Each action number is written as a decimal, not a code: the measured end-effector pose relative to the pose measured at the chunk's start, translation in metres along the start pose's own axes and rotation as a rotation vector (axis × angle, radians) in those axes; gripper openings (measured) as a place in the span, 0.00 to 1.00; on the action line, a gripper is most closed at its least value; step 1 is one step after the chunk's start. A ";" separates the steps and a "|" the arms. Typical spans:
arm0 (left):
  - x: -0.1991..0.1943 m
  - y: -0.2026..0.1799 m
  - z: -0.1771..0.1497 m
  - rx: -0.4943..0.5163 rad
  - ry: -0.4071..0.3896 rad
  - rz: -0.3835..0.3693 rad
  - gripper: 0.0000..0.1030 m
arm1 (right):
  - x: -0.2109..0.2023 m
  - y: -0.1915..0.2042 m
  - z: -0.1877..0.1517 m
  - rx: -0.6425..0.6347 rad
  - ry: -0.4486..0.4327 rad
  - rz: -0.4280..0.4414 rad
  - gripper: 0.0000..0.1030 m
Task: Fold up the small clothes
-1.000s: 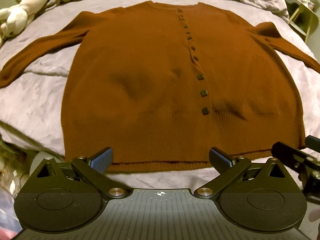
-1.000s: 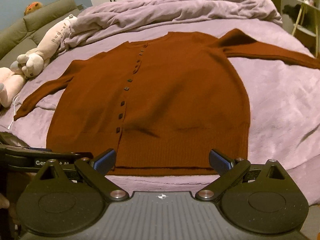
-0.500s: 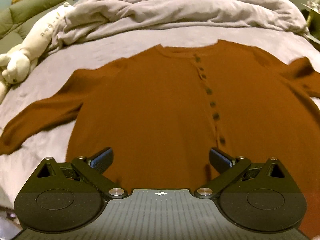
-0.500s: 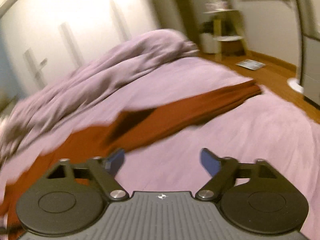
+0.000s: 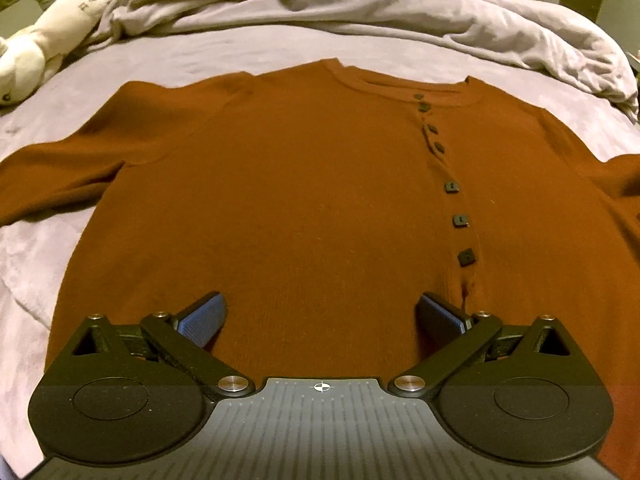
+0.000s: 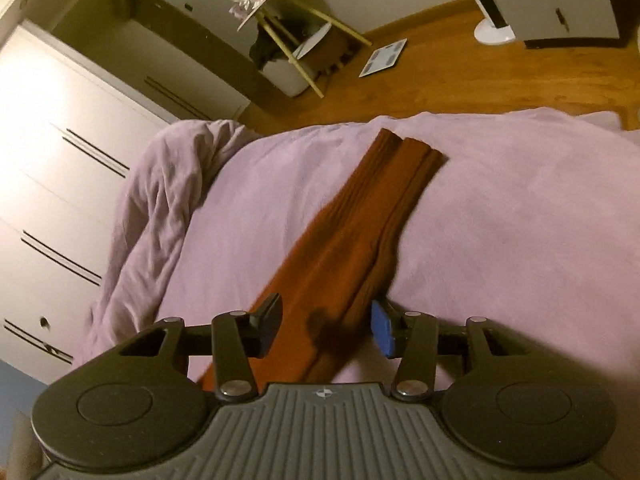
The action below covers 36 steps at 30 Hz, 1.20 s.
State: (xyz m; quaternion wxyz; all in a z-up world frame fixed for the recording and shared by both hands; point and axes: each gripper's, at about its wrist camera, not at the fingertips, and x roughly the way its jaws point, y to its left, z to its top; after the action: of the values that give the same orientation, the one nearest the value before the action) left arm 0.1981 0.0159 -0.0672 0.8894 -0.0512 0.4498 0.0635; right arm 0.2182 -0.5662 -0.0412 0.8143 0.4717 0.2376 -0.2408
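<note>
A rust-brown buttoned cardigan [image 5: 300, 200] lies flat, front up, on a lilac bed sheet [image 5: 240, 52], with its sleeves spread to both sides. My left gripper [image 5: 320, 316] is open and empty, low over the cardigan's lower body, left of the button row [image 5: 452, 188]. In the right wrist view the cardigan's right sleeve [image 6: 360, 248] runs away from me toward its cuff [image 6: 408, 152]. My right gripper [image 6: 326, 324] is open, its fingers straddling the sleeve on either side; it holds nothing.
A crumpled lilac duvet [image 5: 360, 12] lies along the head of the bed. A cream plush toy [image 5: 48, 40] lies at the far left. Past the bed's edge are a wooden floor [image 6: 460, 76], white wardrobe doors [image 6: 52, 168] and a small stand [image 6: 288, 40].
My left gripper has moved forward over the cardigan's hem onto its body. My right gripper has swung right and dropped onto the right sleeve, its fingers narrowing around it.
</note>
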 end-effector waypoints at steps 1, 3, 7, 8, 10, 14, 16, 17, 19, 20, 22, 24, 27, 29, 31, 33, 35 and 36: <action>0.000 0.000 0.000 -0.003 0.001 -0.002 1.00 | 0.002 0.000 0.001 -0.004 -0.005 -0.001 0.45; 0.000 0.000 0.000 -0.001 0.001 -0.003 1.00 | 0.003 0.007 0.000 -0.065 -0.005 -0.029 0.27; 0.000 0.001 0.004 -0.007 0.003 -0.001 1.00 | -0.001 0.033 -0.003 -0.333 -0.011 -0.132 0.06; -0.001 0.000 0.004 -0.006 0.005 0.008 1.00 | -0.009 0.037 -0.004 -0.369 -0.042 -0.136 0.06; -0.005 -0.001 0.004 -0.004 0.005 0.030 1.00 | -0.028 0.040 -0.006 -0.425 -0.113 -0.155 0.05; -0.012 -0.004 0.003 0.021 -0.002 0.034 1.00 | -0.034 0.024 -0.001 -0.400 -0.120 -0.166 0.06; -0.017 -0.005 0.004 0.027 0.001 0.029 1.00 | -0.028 0.012 0.001 -0.358 -0.080 -0.190 0.06; -0.021 -0.004 0.005 0.027 -0.004 0.020 1.00 | -0.024 0.007 0.003 -0.324 -0.066 -0.181 0.07; -0.027 -0.004 0.008 0.024 -0.015 -0.001 1.00 | -0.022 -0.002 0.006 -0.258 -0.063 -0.170 0.07; -0.031 -0.002 0.010 0.020 -0.024 -0.014 1.00 | -0.022 -0.006 0.008 -0.226 -0.066 -0.159 0.07; -0.034 -0.001 0.014 0.012 -0.031 -0.039 1.00 | -0.022 -0.006 0.008 -0.208 -0.068 -0.162 0.08; -0.036 0.003 0.021 -0.009 -0.031 -0.074 1.00 | -0.022 0.012 0.005 -0.284 -0.108 -0.171 0.07; -0.040 0.008 0.029 -0.042 -0.055 -0.134 1.00 | -0.036 0.072 -0.023 -0.575 -0.217 -0.152 0.06; -0.044 0.010 0.034 -0.053 -0.080 -0.166 1.00 | -0.045 0.116 -0.056 -0.786 -0.263 -0.057 0.06; -0.047 0.009 0.039 -0.053 -0.100 -0.199 1.00 | -0.054 0.152 -0.102 -0.994 -0.264 0.074 0.06; -0.050 0.008 0.044 -0.051 -0.114 -0.245 1.00 | -0.064 0.172 -0.156 -1.206 -0.247 0.224 0.06; -0.049 0.008 0.050 -0.054 -0.114 -0.298 1.00 | -0.070 0.176 -0.209 -1.374 -0.153 0.351 0.08; -0.047 0.008 0.052 -0.055 -0.107 -0.321 1.00 | -0.069 0.173 -0.228 -1.431 -0.101 0.380 0.12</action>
State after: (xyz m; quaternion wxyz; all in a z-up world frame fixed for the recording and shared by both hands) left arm 0.2108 0.0283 0.0011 0.9089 -0.1433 0.3862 -0.0647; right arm 0.2352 -0.2769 0.0137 0.9602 -0.1526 0.2129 0.0966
